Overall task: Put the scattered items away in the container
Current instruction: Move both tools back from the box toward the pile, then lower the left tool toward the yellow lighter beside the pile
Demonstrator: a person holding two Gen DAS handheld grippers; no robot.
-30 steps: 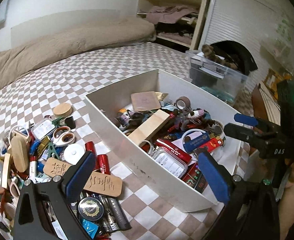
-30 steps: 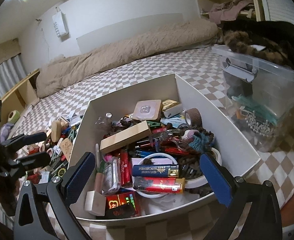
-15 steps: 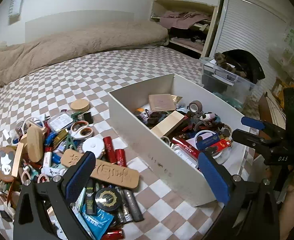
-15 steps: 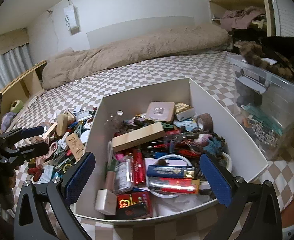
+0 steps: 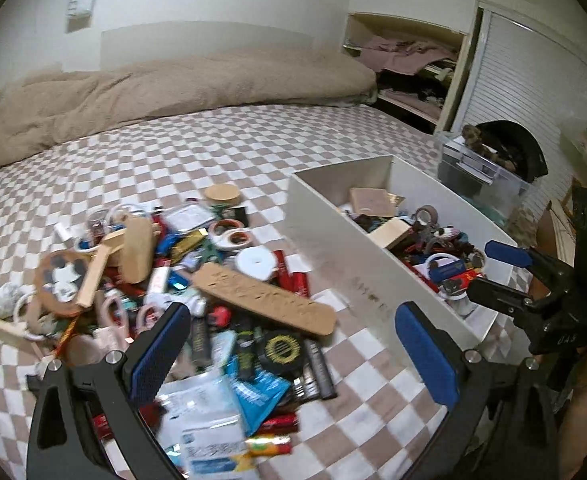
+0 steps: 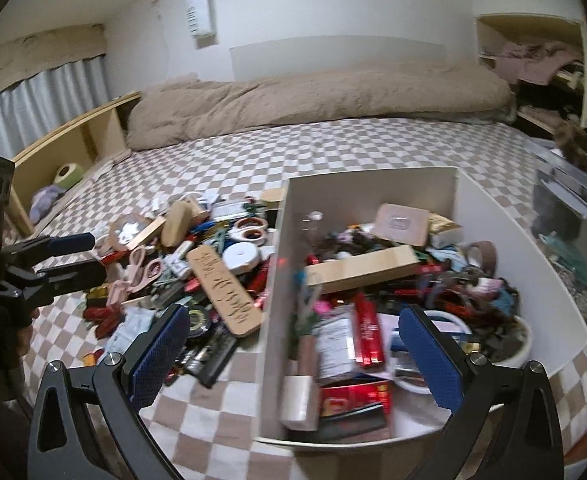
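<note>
A white open box (image 5: 345, 256) (image 6: 277, 280) sits on the checkered bed, filled with small items such as a wooden block (image 6: 361, 268) and red tubes. Left of it lies a pile of scattered items (image 5: 165, 272) (image 6: 181, 264), including a long engraved wooden plaque (image 5: 265, 298) (image 6: 225, 294), a white round disc (image 5: 256, 261) and tape rolls. My left gripper (image 5: 293, 356) hovers open above the near part of the pile, holding nothing. My right gripper (image 6: 293, 360) stands open over the box's near left corner, empty. Each gripper shows in the other's view (image 5: 501, 276) (image 6: 69, 260).
A clear plastic bin (image 5: 489, 176) with dark contents stands right of the box. A beige duvet (image 6: 313, 92) lies along the far wall. Open shelves (image 5: 409, 76) hold clothes at the back right. A low wooden shelf (image 6: 69, 152) runs along the left.
Both views have swung left, away from the box and toward the pile. The left gripper now hangs over the scattered items, the right over the box's left wall. Both stayed open.
</note>
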